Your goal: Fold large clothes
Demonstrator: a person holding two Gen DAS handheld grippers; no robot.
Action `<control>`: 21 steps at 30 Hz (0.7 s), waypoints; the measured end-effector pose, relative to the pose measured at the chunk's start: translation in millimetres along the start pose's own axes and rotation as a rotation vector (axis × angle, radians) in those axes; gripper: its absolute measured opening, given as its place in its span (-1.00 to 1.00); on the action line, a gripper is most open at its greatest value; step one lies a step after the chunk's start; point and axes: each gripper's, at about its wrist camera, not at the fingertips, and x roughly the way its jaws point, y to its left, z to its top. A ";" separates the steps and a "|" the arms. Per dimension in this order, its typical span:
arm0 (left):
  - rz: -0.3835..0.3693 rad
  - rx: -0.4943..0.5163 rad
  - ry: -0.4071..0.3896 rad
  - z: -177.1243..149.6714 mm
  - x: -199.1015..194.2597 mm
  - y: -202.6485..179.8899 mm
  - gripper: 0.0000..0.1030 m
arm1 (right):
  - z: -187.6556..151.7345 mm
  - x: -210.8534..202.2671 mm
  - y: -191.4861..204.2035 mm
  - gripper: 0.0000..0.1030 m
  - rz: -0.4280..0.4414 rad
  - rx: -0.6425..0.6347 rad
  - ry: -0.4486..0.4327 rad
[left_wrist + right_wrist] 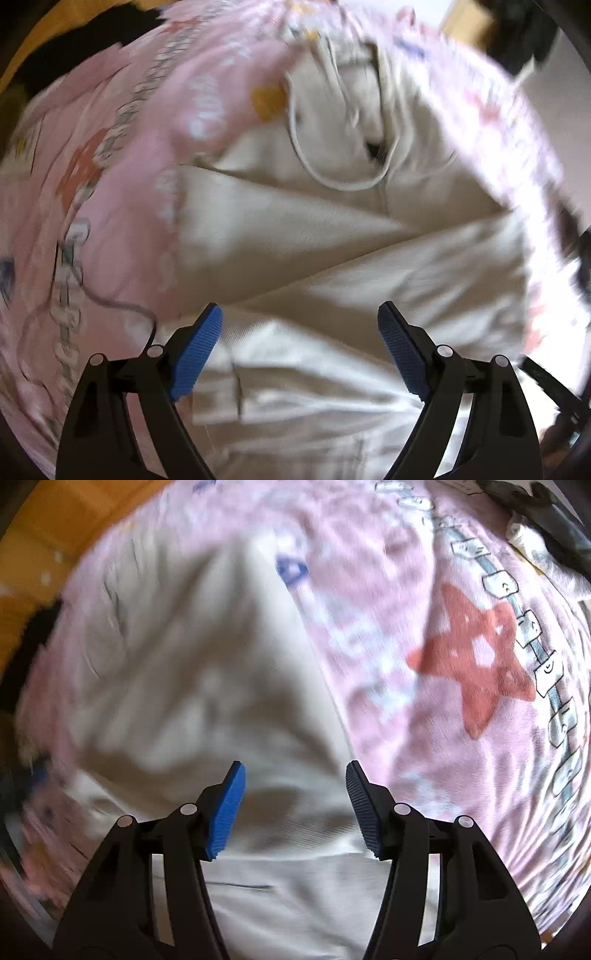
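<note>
A cream-coloured garment (332, 258) with a drawstring lies spread on a pink patterned blanket (122, 177). My left gripper (299, 314) is open just above its folded cloth, with nothing between the blue pads. The garment also fills the middle of the right wrist view (192, 686), on the same pink blanket (424, 738). My right gripper (295, 771) is open and empty over the garment's right edge. Both views are blurred by motion.
A red star print (476, 664) marks the blanket to the right of the garment. An orange-yellow surface (48, 542) shows past the blanket's far left. Dark objects (524, 40) lie beyond the blanket at the top right.
</note>
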 end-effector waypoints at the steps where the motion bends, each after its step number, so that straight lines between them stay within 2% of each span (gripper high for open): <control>1: 0.060 0.043 0.032 -1.6 20.3 -1.3 0.50 | -7.3 9.9 -0.8 0.07 -0.032 -0.027 0.012; 4: 0.162 0.105 0.151 -22.7 65.2 7.0 0.37 | -14.9 17.5 -13.5 0.07 -0.030 -0.009 0.021; 6: 0.198 0.130 0.169 -37.7 70.4 16.1 0.39 | -16.7 22.8 -14.1 0.07 -0.040 -0.010 0.024; 9: 0.271 0.155 0.164 -58.6 67.3 28.7 0.57 | -20.2 29.7 -10.3 0.07 -0.067 -0.031 0.020; 13: 0.254 0.095 0.189 -69.1 70.9 49.2 0.63 | -23.1 31.8 -5.8 0.08 -0.080 -0.043 0.019; 16: 0.290 0.122 0.163 -71.9 72.5 42.7 0.63 | -20.9 38.2 9.3 0.22 -0.106 -0.049 0.023; 20: 0.296 0.132 0.146 -74.1 78.9 37.1 0.63 | -11.2 28.1 13.0 0.22 -0.117 -0.012 0.025; 21: 0.275 0.114 0.152 -72.4 77.5 39.9 0.63 | -10.1 23.4 13.9 0.12 -0.119 -0.009 0.024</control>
